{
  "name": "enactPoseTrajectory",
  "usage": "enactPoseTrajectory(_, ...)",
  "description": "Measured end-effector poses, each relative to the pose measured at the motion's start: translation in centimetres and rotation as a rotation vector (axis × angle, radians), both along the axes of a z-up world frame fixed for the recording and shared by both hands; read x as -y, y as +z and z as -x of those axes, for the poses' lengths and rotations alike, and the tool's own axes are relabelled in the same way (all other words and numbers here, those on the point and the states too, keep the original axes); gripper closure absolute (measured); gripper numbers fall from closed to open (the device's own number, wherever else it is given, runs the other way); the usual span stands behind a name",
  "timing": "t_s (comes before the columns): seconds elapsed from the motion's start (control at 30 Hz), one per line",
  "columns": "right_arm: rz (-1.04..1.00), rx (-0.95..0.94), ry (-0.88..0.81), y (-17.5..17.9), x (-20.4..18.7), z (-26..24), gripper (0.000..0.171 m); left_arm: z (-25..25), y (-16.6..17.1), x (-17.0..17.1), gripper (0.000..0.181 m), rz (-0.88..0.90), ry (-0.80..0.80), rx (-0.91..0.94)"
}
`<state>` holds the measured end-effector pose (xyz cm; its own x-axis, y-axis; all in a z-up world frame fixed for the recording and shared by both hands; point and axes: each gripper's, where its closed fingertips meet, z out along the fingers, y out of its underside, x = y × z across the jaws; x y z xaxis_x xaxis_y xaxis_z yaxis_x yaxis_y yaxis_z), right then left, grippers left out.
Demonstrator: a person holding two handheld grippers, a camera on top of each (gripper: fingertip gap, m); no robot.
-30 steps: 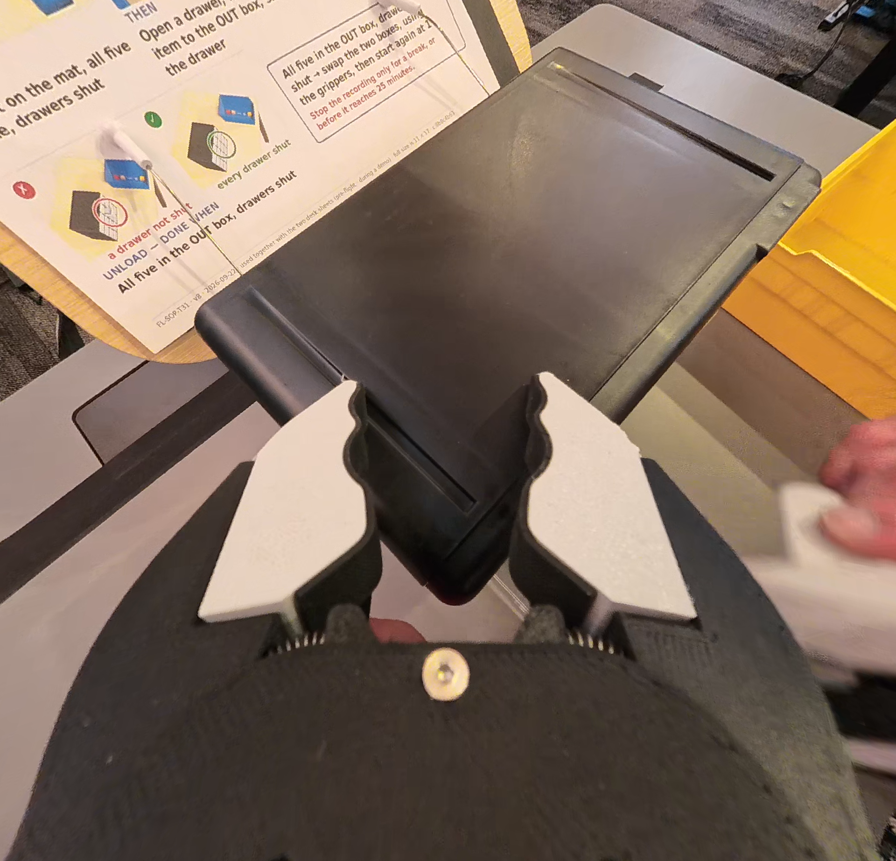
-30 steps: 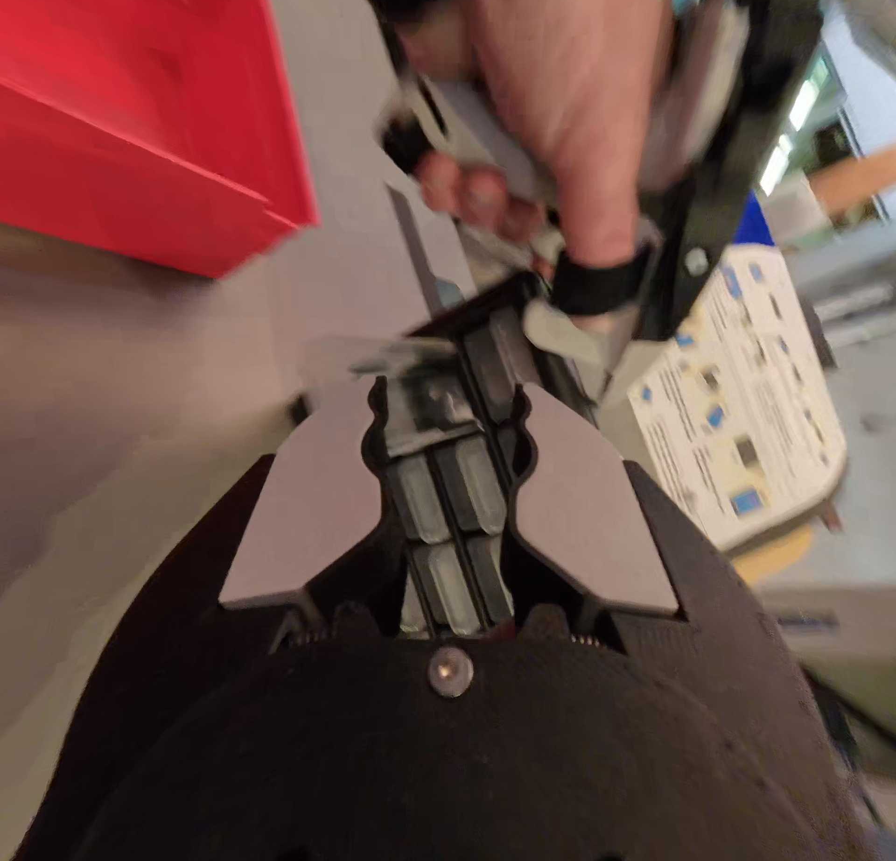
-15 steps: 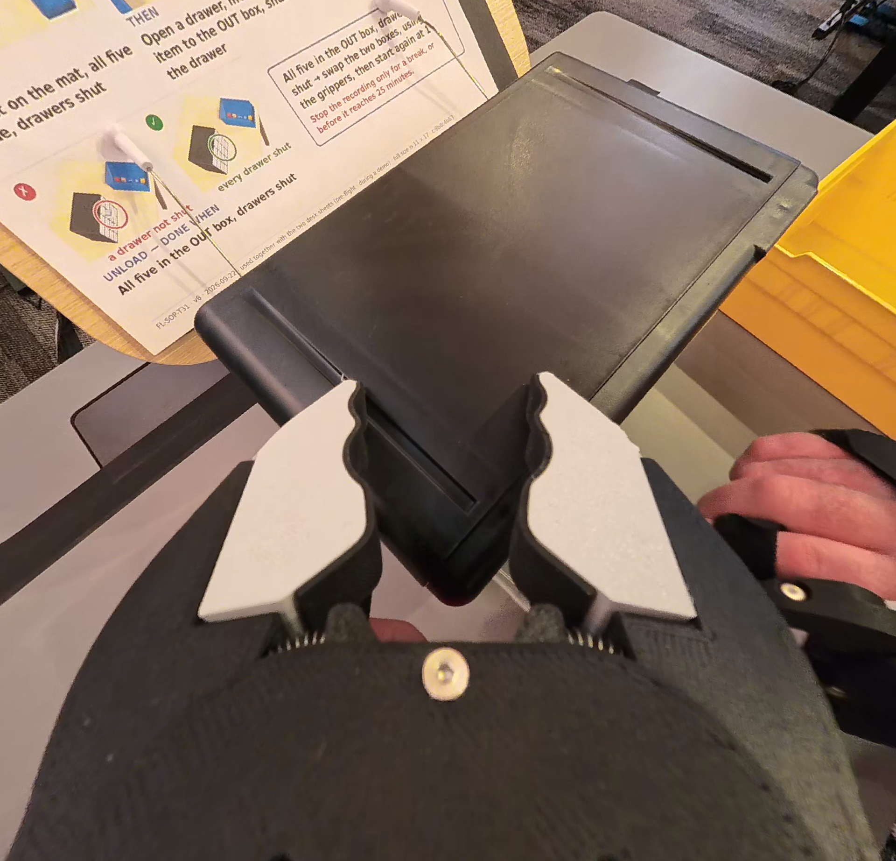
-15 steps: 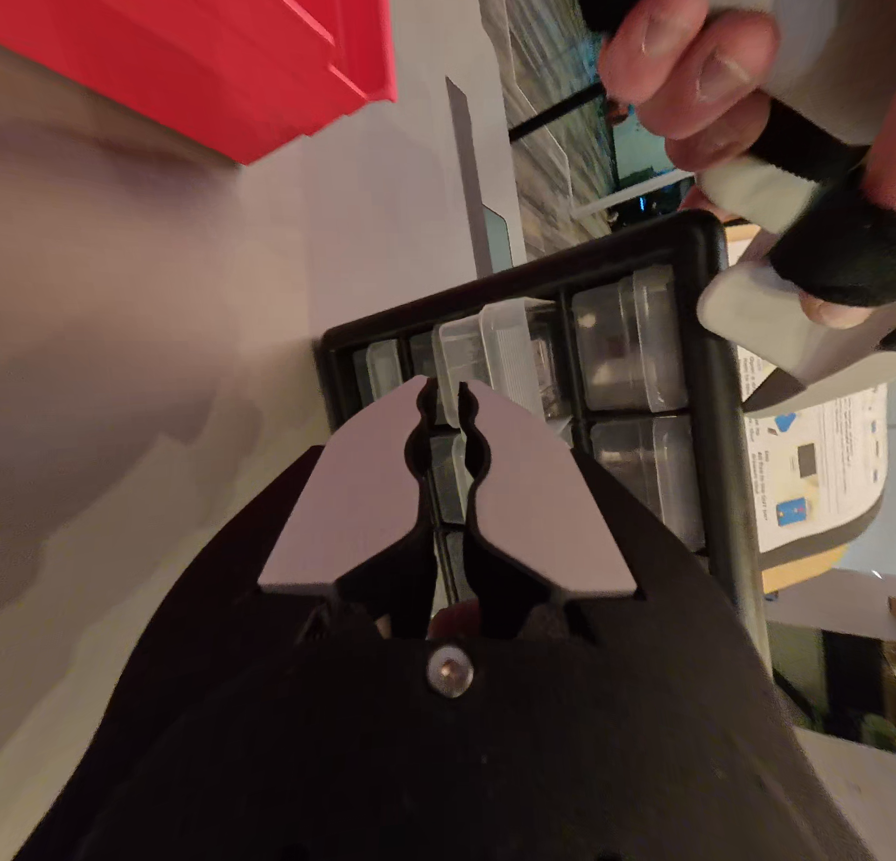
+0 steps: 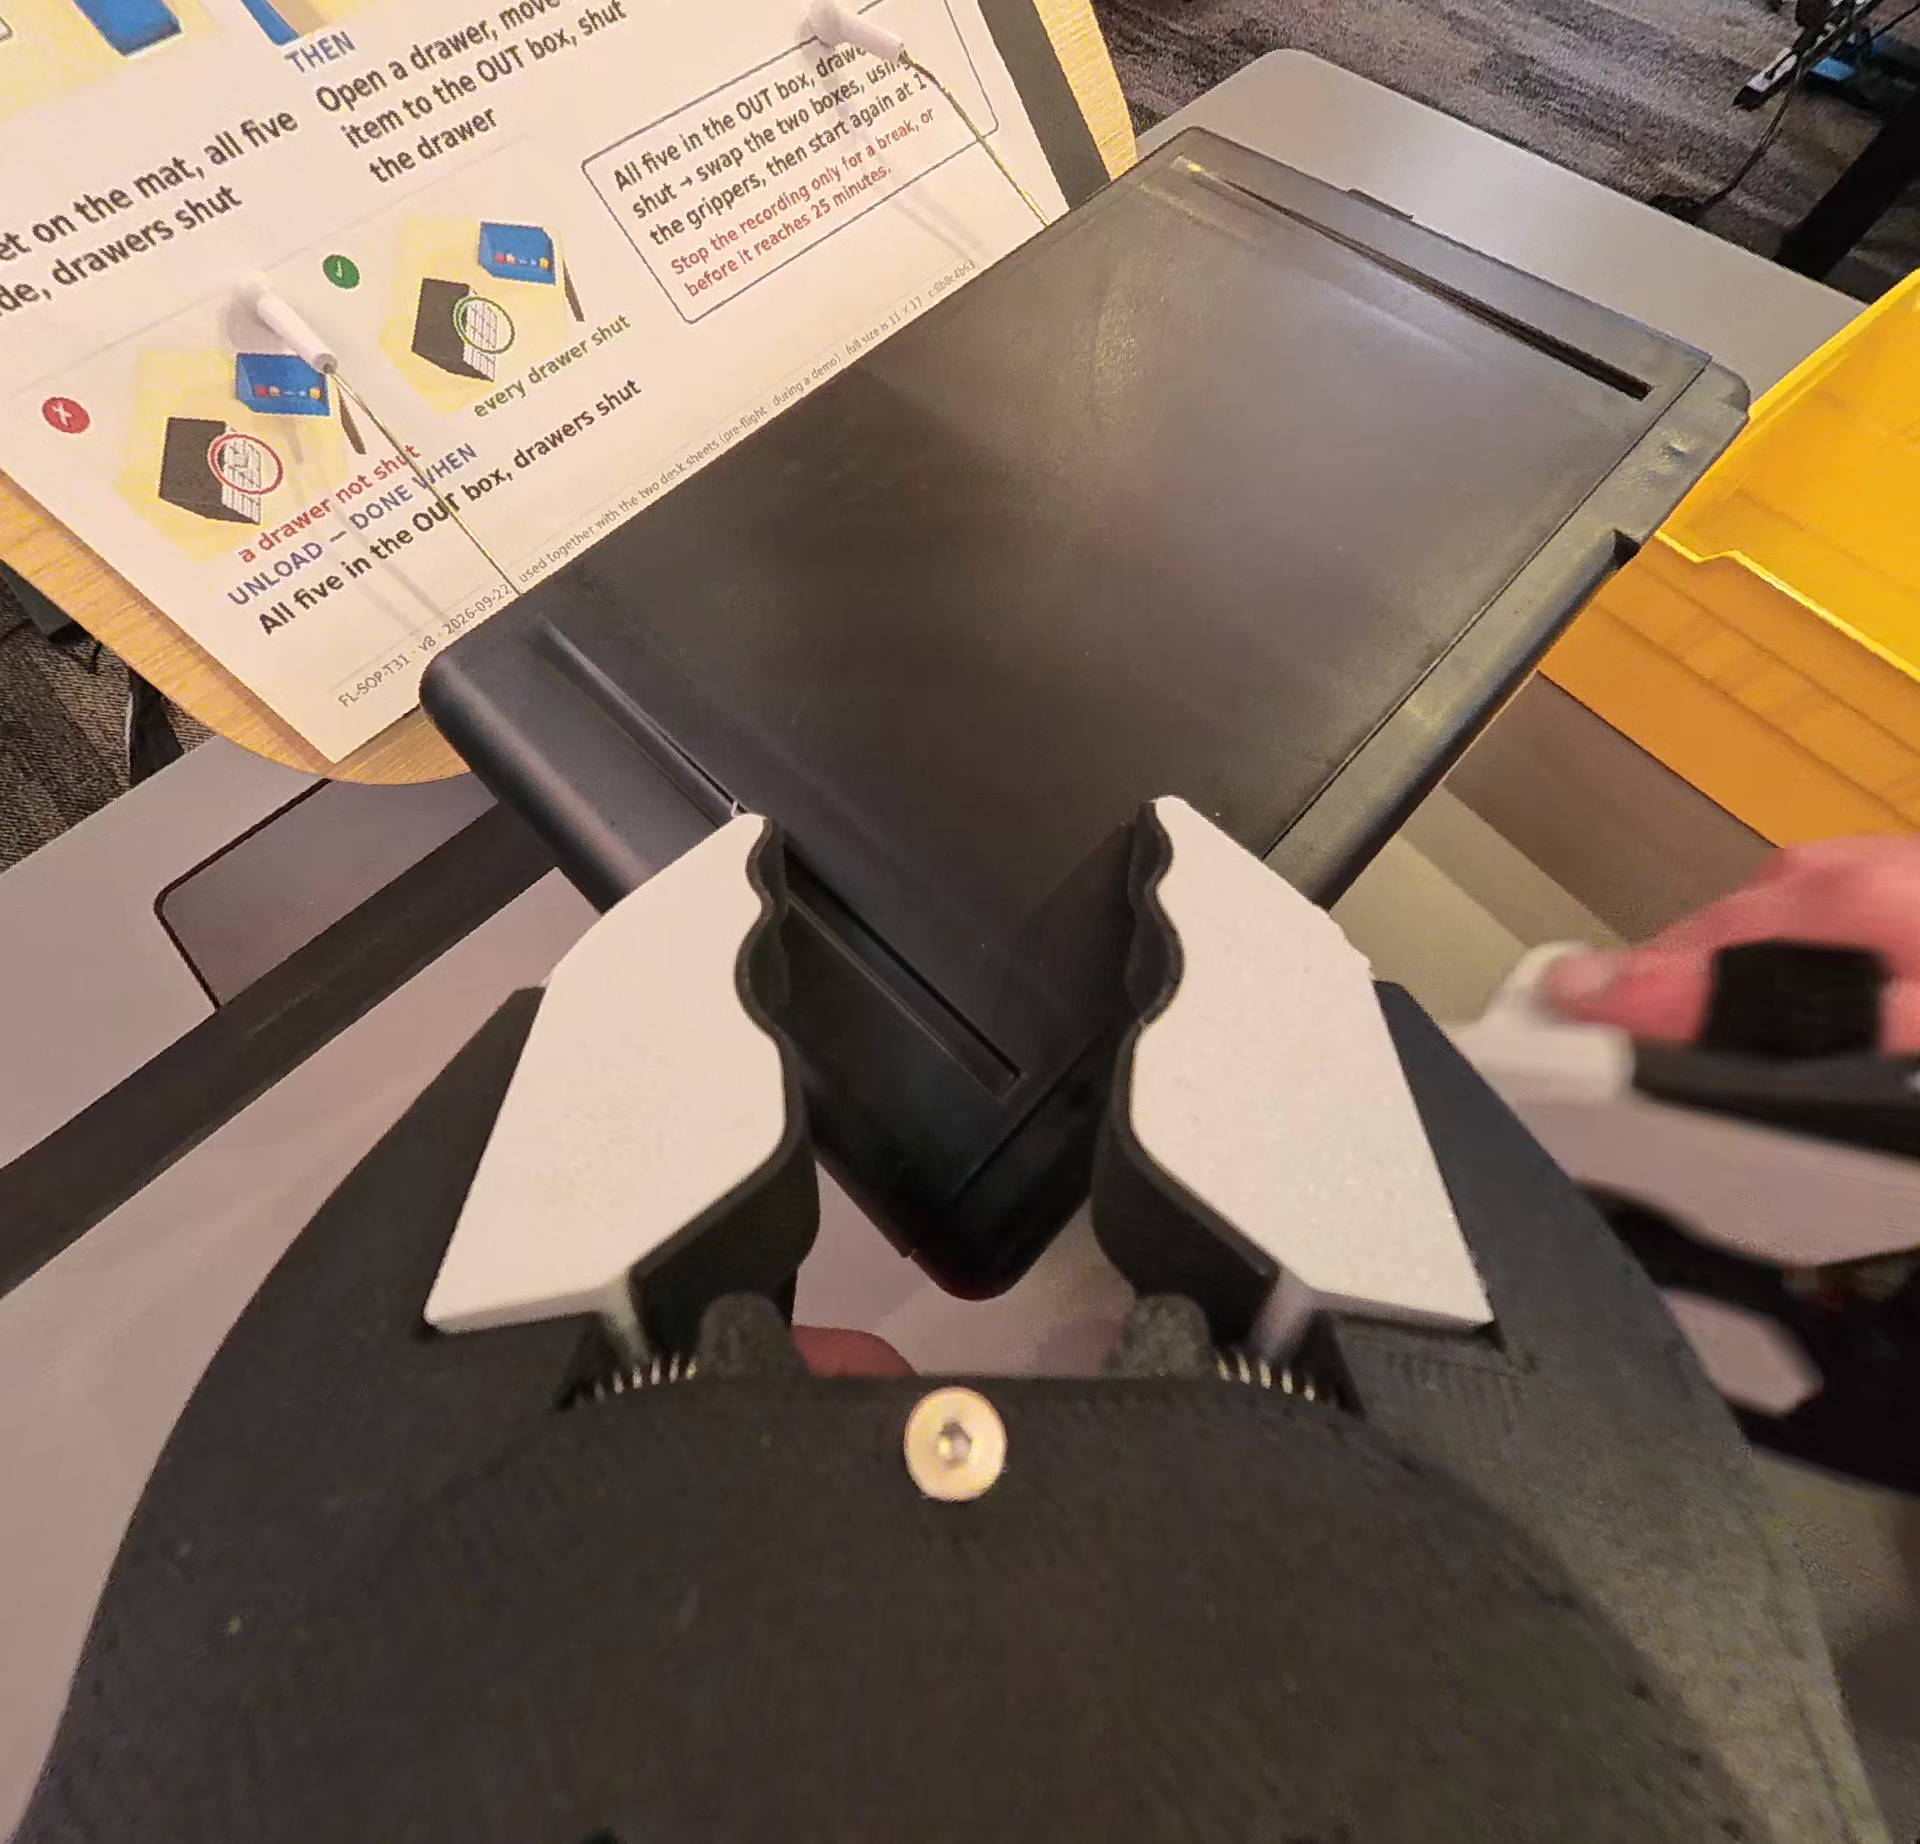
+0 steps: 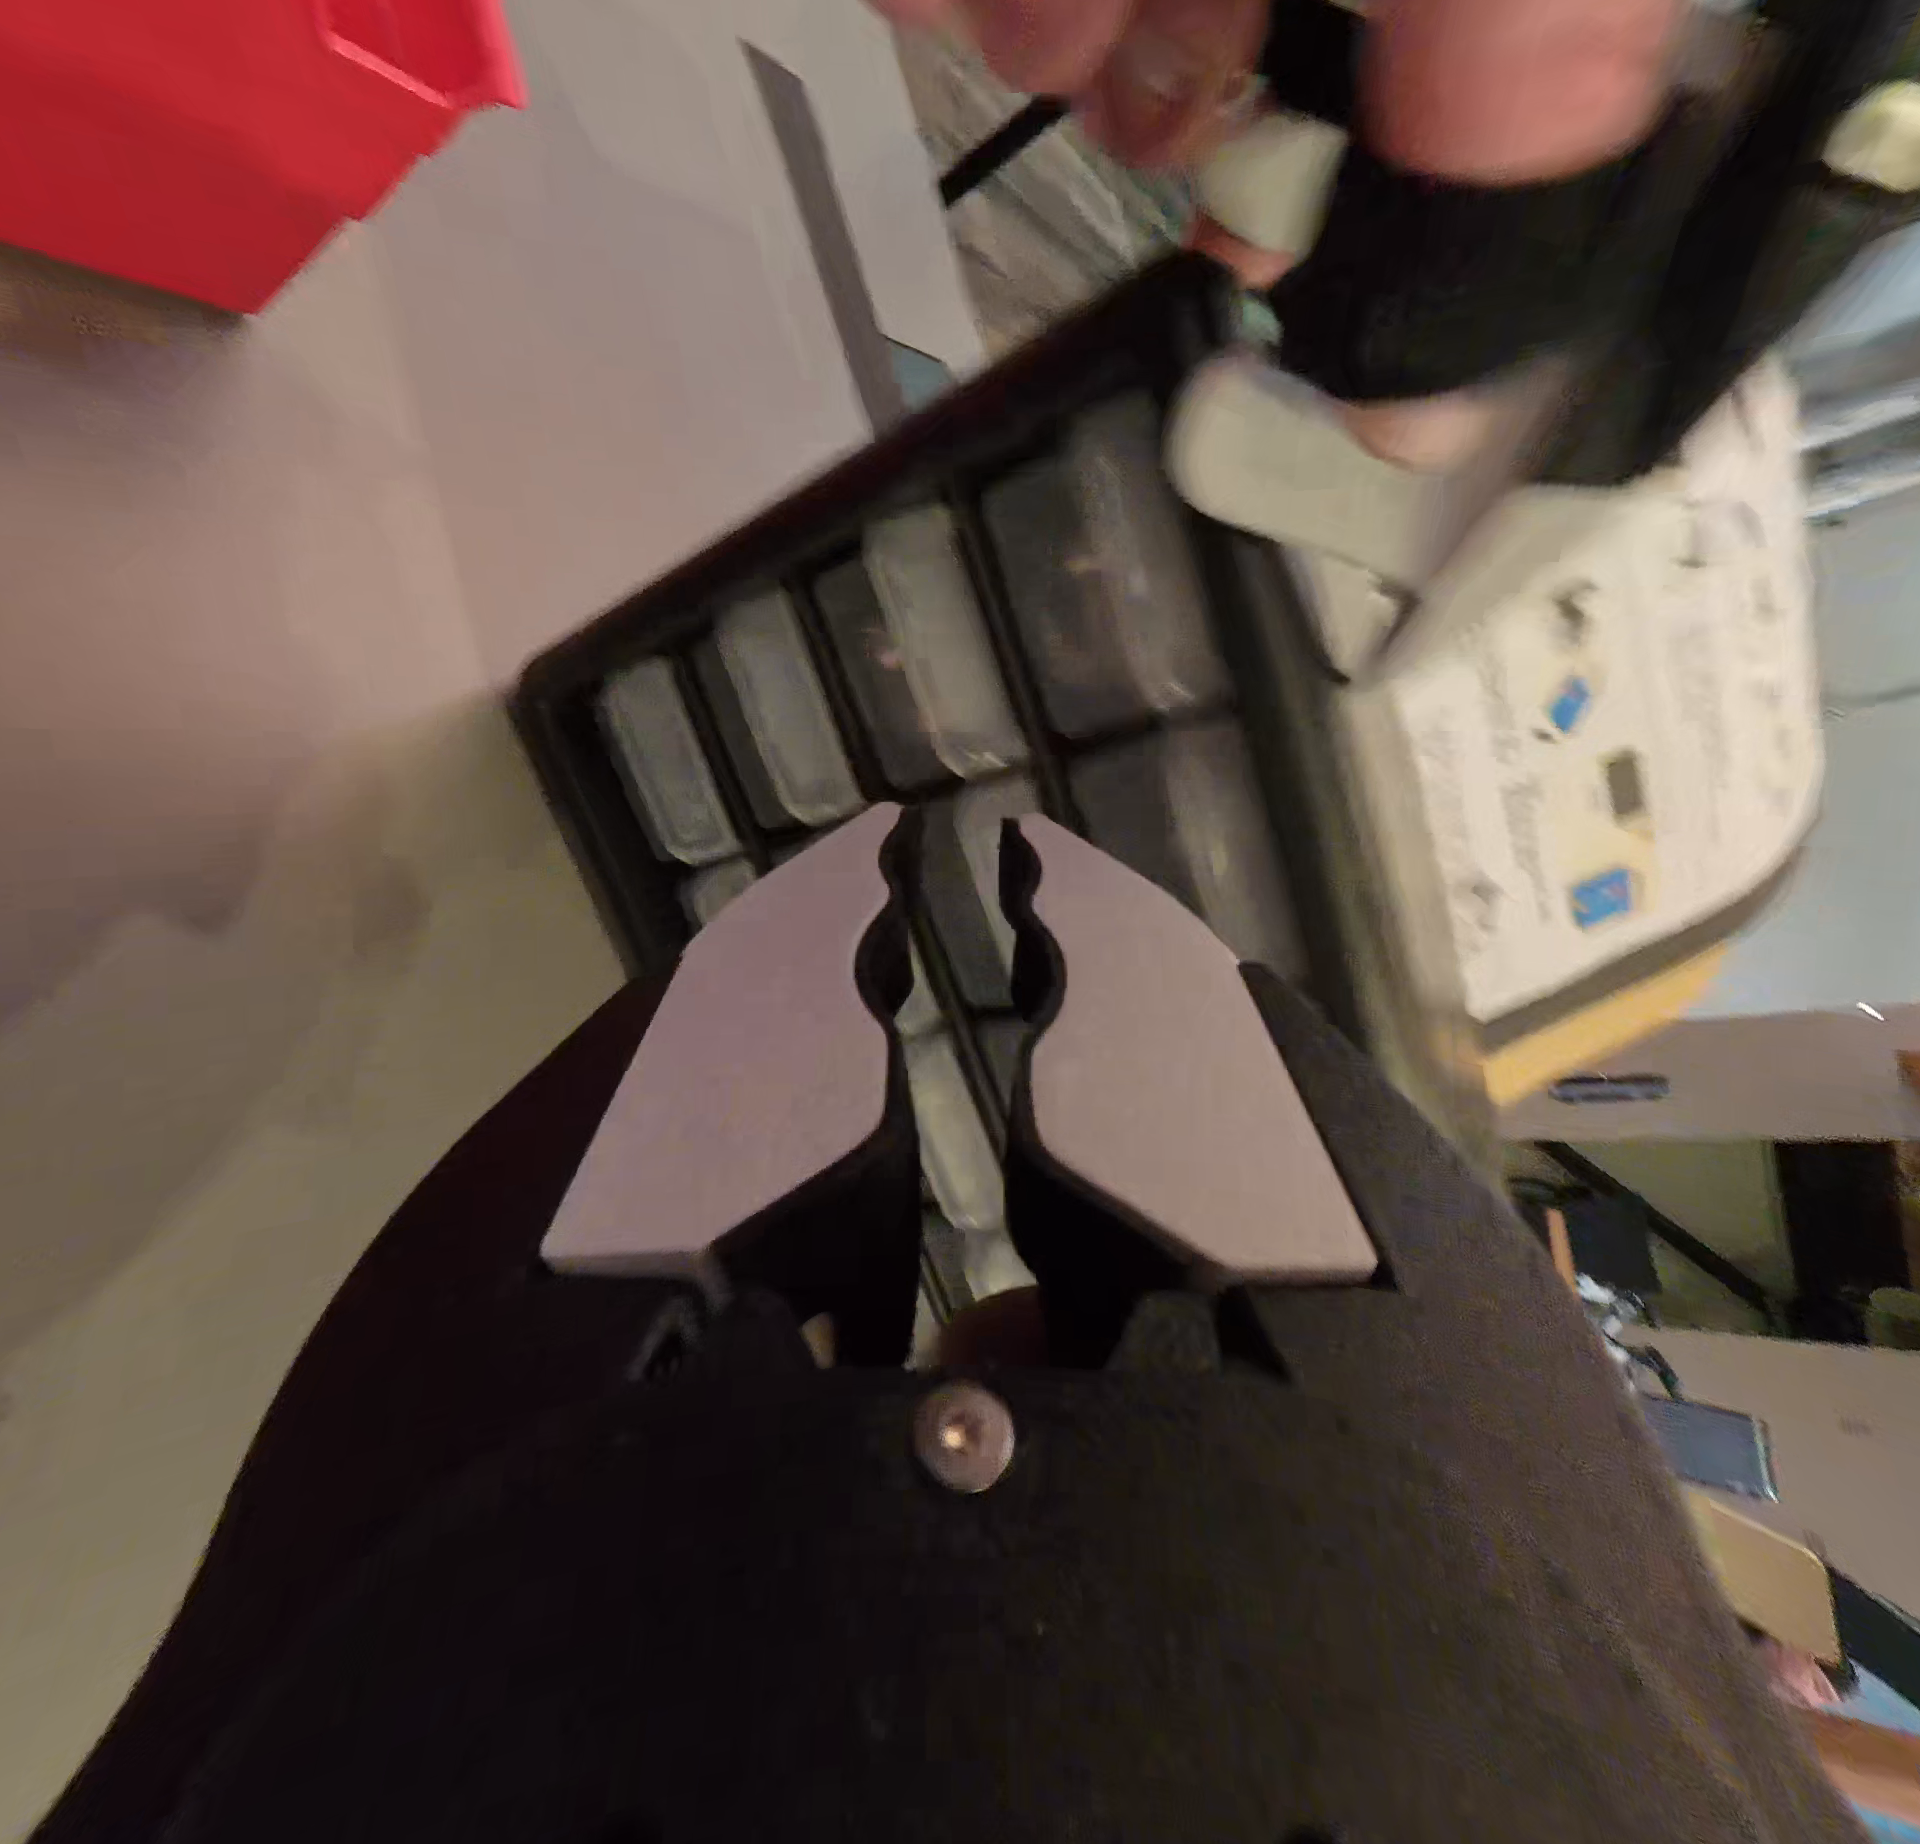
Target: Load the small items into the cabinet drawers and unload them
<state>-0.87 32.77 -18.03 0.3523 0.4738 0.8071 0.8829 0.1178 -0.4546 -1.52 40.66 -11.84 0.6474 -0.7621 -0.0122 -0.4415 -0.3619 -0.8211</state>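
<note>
Black plastic fills both views: the cabinet point(image 5: 1091, 547) is straddled at its near corner by the left gripper point(image 5: 951, 963), jaws spread wide; whether they press on it cannot be told. The right gripper point(image 6: 951, 859), jaws narrowly parted, is held at the clear drawers point(image 6: 914, 672), which all look shut. No small items are seen. Progress cannot be judged: drawer contents are blurred, and the red bin point(image 6: 208, 101) and yellow bin point(image 5: 1787, 568) are cut off.

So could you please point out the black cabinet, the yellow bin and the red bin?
black cabinet point(image 5: 1091, 547), left wrist view, flat top panel.
yellow bin point(image 5: 1808, 547), left wrist view, outer side wall.
red bin point(image 6: 208, 132), right wrist view, side wall.
</note>
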Motion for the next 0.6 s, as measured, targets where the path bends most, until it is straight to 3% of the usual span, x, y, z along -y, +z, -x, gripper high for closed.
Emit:
enactPoseTrajectory(0.03,-0.029,-0.012,-0.023,1.1,0.2,-1.4,0.157,0.0,0.0,0.0,0.116,-0.001,0.0,0.003)
enactPoseTrajectory(0.17,-0.177,0.015,-0.172,5.7,0.1,-9.1,0.144,0.0,0.0,0.0,0.117,-0.005,0.001,0.008)
enactPoseTrajectory(0.3,-0.275,0.13,-0.252,7.3,-1.1,-14.7,0.125,0.0,0.0,0.0,0.117,-0.003,-0.001,0.006)
enactPoseTrajectory(0.4,-0.29,0.234,-0.233,6.4,-2.3,-15.8,0.118,0.0,0.0,-0.1,0.117,-0.005,0.005,0.008)
enactPoseTrajectory(0.53,-0.328,0.348,-0.179,5.7,-2.4,-15.2,0.127,0.0,0.0,0.0,0.116,-0.003,0.005,0.006)
enactPoseTrajectory(0.6,-0.295,0.353,-0.182,5.5,-2.4,-15.5,0.118,0.0,0.0,0.0,0.117,-0.001,0.006,0.005)
